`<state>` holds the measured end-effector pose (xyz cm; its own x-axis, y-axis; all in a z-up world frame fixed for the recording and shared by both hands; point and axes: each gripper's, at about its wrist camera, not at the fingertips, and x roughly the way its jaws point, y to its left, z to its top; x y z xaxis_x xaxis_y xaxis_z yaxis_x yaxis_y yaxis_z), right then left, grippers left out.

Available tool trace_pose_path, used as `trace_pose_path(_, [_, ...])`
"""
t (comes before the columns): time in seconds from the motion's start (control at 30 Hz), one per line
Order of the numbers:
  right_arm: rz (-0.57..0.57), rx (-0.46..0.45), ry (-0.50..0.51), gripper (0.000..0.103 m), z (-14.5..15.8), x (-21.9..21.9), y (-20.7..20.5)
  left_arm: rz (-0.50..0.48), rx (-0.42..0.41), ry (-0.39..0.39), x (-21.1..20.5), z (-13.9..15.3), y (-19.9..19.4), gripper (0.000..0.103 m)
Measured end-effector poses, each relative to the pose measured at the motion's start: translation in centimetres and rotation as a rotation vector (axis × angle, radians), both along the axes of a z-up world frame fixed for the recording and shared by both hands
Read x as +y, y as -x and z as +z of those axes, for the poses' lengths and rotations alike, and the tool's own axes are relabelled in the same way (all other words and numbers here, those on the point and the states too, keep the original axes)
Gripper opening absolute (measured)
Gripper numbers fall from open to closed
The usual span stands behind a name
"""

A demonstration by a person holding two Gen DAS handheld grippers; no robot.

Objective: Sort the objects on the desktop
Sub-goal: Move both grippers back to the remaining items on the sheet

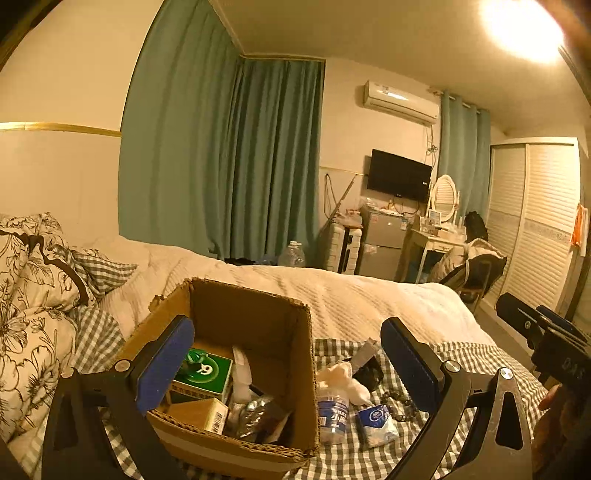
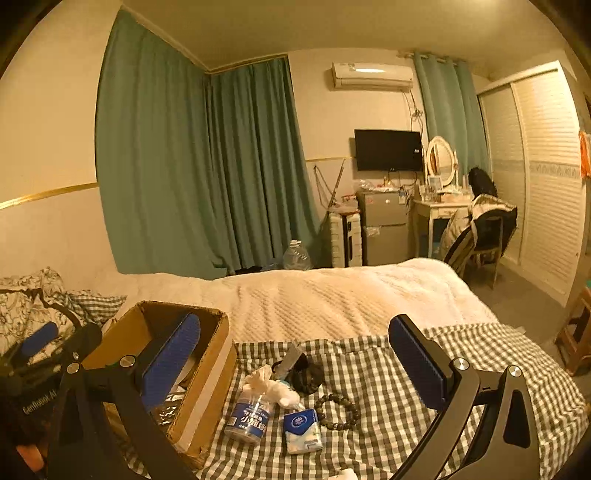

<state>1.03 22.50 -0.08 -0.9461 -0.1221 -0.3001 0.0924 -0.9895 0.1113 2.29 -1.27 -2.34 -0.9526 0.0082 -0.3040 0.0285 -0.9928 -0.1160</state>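
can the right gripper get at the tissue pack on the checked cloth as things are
Probably yes: the right gripper is open and empty, and the tissue pack lies uncovered on the cloth, with only the bead bracelet close beside it.

The room is a bedroom under warm, dim lighting. A ceiling lamp (image 1: 522,27) glares at the upper right of the left wrist view. Teal curtains (image 2: 192,166) cover the far left corner; a second teal curtain (image 2: 450,110) hangs further right. An air conditioner (image 2: 371,75) is mounted high on the far wall, above a black television (image 2: 388,149). Below the television stands a small grey refrigerator (image 2: 384,225). To its right are a white dressing table (image 2: 439,210) with an oval mirror (image 2: 441,158) and a chair (image 2: 484,229) draped with clothing. Louvred wardrobe doors (image 2: 543,177) line the right wall. A bed (image 2: 332,295) with a cream cover fills the near area.
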Motion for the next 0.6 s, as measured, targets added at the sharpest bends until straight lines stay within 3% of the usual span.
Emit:
trace_pose_path(0.33, [-0.037, -0.045, -0.015, 0.103, -1.9, 2.3, 1.1, -0.041, -0.025, 0.004, 2.8, -2.9, 0.4, 0.103])
trace_pose_path(0.6, [-0.039, -0.114, -0.033, 0.103, -4.0, 3.8, 2.5, -0.080, -0.062, 0.068, 5.7, -6.5, 0.7, 0.103])
